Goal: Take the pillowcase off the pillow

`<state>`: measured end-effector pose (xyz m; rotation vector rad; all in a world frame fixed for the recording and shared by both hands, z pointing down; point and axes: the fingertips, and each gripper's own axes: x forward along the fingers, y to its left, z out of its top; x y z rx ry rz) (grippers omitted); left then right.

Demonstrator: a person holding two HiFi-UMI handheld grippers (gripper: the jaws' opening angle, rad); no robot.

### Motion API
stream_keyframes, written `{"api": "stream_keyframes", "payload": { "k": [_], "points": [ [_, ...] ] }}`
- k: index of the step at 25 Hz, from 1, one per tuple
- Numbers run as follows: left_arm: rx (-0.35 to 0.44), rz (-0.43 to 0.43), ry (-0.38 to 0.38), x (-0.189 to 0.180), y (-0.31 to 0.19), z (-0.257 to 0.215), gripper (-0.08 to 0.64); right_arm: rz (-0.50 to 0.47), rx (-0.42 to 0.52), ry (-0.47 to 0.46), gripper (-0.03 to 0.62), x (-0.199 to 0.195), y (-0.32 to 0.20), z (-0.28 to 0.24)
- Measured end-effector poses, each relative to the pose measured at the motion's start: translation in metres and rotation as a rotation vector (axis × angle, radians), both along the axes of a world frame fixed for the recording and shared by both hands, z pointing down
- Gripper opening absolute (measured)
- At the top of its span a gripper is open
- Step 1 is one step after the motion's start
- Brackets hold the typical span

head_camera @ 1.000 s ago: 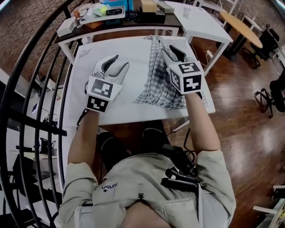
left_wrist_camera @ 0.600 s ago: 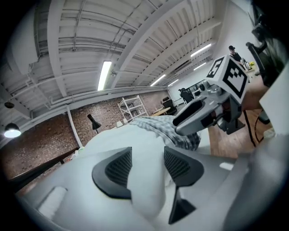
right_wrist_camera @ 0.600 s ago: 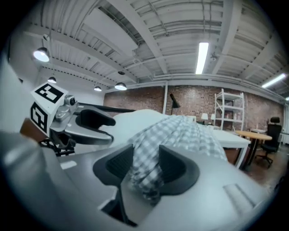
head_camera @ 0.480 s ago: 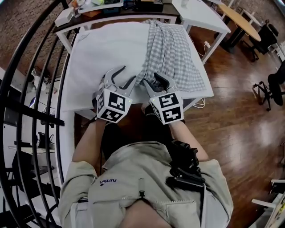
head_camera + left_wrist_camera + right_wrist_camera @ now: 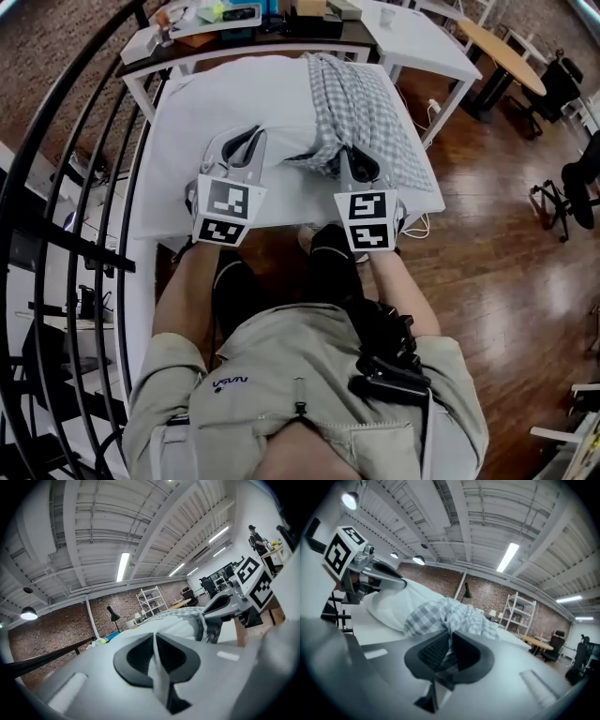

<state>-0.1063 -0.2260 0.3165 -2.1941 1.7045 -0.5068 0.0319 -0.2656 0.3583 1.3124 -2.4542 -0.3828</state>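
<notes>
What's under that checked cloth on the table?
A white pillow pokes out from under the checked cloth. How much of it lies inside the cloth is covered.

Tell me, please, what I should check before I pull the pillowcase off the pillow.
1. Left hand-held gripper has just closed on the pillow edge: ok.
2. Right hand-held gripper has just closed on the pillowcase: ok.
3. Right grip catches pillowcase only, no pillow inside: cannot tell.
4. Nothing lies on the pillowcase: ok.
5. Pillow rests flat on the table: ok.
</notes>
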Motion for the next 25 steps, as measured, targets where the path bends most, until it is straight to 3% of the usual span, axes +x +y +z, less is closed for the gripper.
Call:
{"api": "stream_keyframes", "payload": {
  "k": [5, 11, 16, 21, 25],
  "points": [
    [0.014, 0.020, 0.073, -0.009, 0.003, -0.022, 0.017, 0.115, 0.058, 0.024, 0.028, 0.053, -0.017, -0.016],
    [-0.049, 0.055, 0.115, -0.001, 0.007, 0.007, 0.017, 0.186, -0.001, 0.065, 0.021, 0.090, -0.028, 0.021],
    [-0.159, 0.044, 0.167, 0.006, 0.014, 0.069, 0.017, 0.170, -0.173, 0.059, 0.020, 0.096, -0.026, 0.083],
    [-0.180, 0.028, 0.172, 0.009, 0.012, 0.087, 0.020, 0.138, -0.196, 0.043, 0.020, 0.100, -0.024, 0.087],
    [-0.151, 0.119, 0.208, 0.026, 0.021, 0.077, 0.088, 0.071, -0.217, -0.003, 0.061, 0.103, -0.013, 0.077]
  ]
}}
